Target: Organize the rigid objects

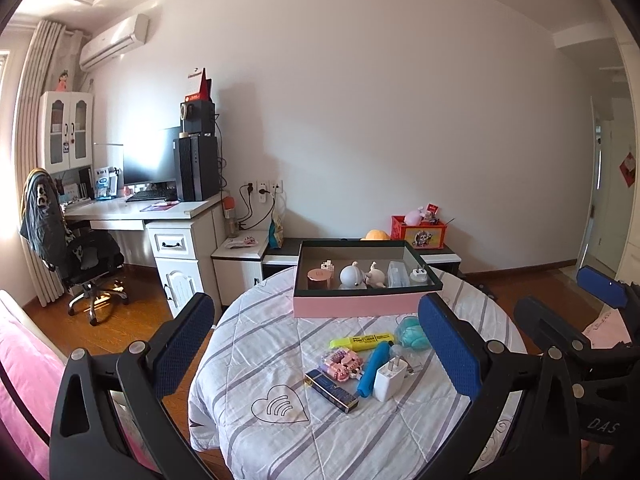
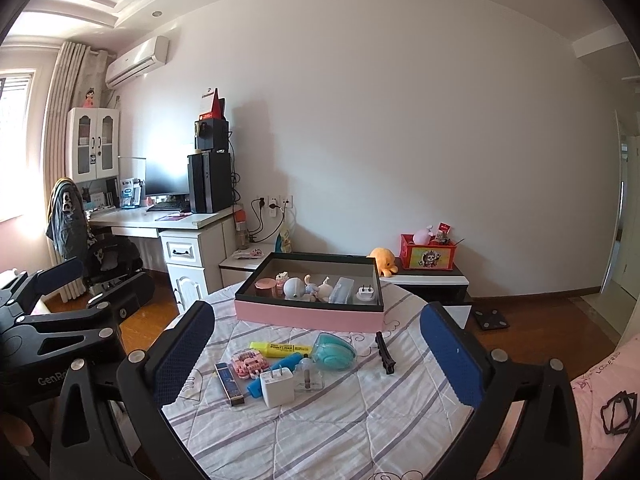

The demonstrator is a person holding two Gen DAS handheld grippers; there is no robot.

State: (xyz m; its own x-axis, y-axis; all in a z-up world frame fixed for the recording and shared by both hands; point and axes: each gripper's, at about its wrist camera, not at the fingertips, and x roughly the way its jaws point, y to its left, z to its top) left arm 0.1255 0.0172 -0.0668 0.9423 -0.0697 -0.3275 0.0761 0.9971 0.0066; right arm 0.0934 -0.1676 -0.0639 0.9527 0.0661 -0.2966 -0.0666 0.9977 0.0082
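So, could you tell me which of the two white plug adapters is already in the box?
The white round-faced plug at the right end of the pink box; the square white charger lies on the quilt.

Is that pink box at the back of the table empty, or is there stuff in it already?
Partly filled. The pink box is open-topped, and a row of small things lies inside, among them a white plug and a round white figure.
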